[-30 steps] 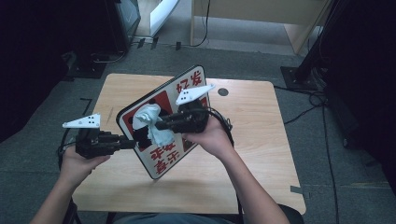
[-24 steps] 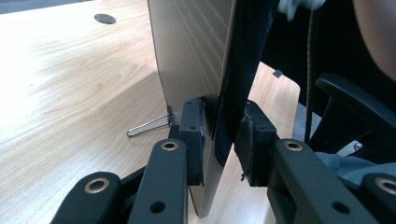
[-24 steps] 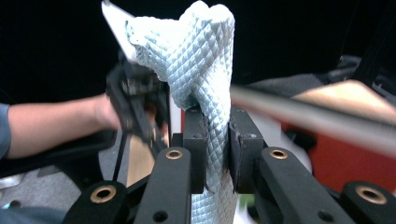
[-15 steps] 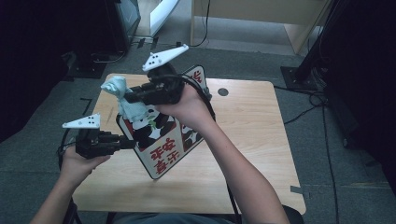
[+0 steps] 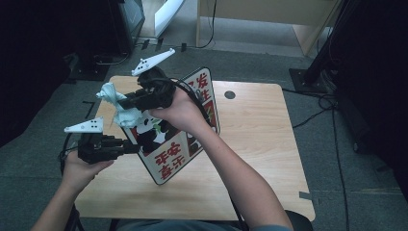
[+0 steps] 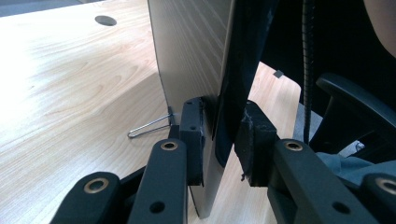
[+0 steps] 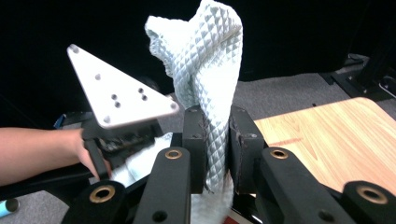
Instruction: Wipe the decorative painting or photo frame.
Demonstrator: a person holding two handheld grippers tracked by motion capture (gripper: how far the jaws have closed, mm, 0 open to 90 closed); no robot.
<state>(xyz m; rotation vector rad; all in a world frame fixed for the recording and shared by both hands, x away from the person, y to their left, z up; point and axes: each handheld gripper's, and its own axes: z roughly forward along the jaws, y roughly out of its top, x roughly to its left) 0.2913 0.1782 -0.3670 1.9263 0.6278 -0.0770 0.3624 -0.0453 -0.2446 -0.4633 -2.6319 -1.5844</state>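
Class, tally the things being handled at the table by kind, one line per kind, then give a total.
Hand-held gripper: 2 (left, right)
Panda sign board: 1
White quilted cloth: 1
Total: 4

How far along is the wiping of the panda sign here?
Done: the left gripper is clamped on the edge of the framed panda sign with red characters, propping it on the wooden table. In hand: the right gripper holds the pale quilted cloth beside the sign's top corner. Left: wiping; how much is unclear.
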